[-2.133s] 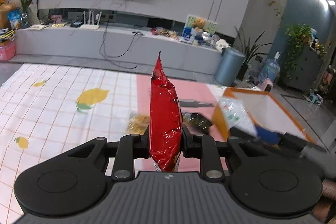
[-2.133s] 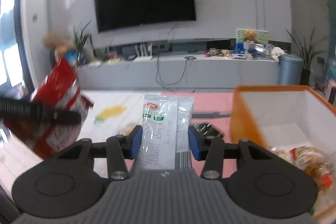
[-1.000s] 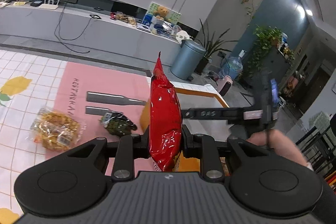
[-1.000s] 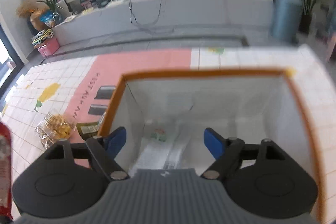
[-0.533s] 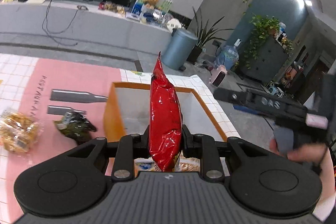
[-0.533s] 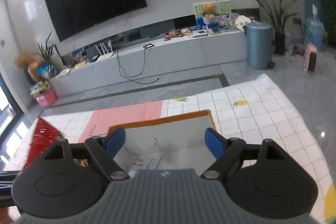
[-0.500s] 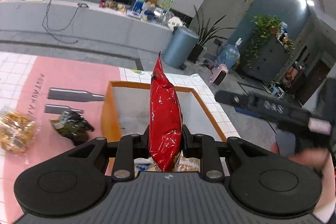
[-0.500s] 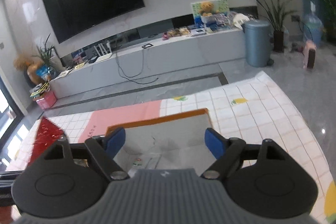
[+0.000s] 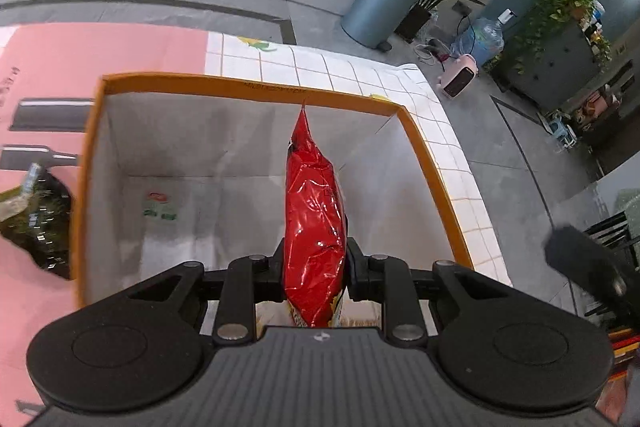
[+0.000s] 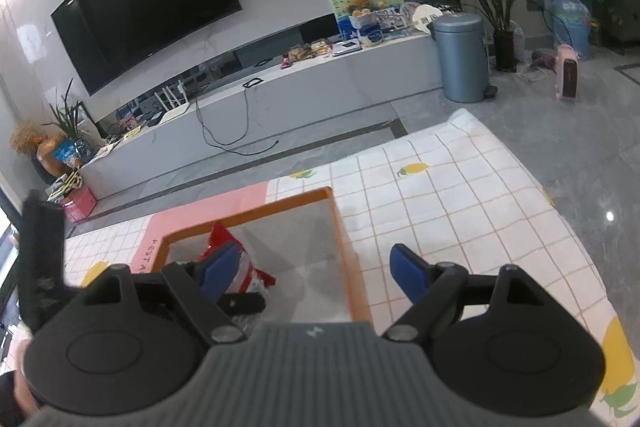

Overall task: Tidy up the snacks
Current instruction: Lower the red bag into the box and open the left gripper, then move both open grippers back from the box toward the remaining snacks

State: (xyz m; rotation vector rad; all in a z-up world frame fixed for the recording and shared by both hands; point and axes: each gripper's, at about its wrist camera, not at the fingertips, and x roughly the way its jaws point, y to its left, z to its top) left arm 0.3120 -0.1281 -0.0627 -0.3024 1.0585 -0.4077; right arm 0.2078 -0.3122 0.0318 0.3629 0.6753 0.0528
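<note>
My left gripper [image 9: 315,263] is shut on a red snack bag [image 9: 314,211] and holds it upright over the open orange-rimmed box [image 9: 248,91]. A white packet with a red and green label [image 9: 160,207] lies on the box floor. My right gripper [image 10: 312,271] is open and empty, above the box's right wall [image 10: 344,247]. In the right wrist view the red bag [image 10: 224,239] and the left gripper's finger [image 10: 240,303] show inside the box. A dark green snack bag [image 9: 40,223] lies on the pink mat left of the box.
The box stands on a tiled lemon-print cloth [image 10: 460,195] beside a pink mat [image 9: 100,55]. The cloth's edge drops to grey floor at right. A blue-grey bin [image 10: 464,59], plants and a TV bench stand beyond.
My left gripper has moved forward and tipped down, bringing the red bag over the box's inside. My right gripper stays open and has pulled back to the box's right.
</note>
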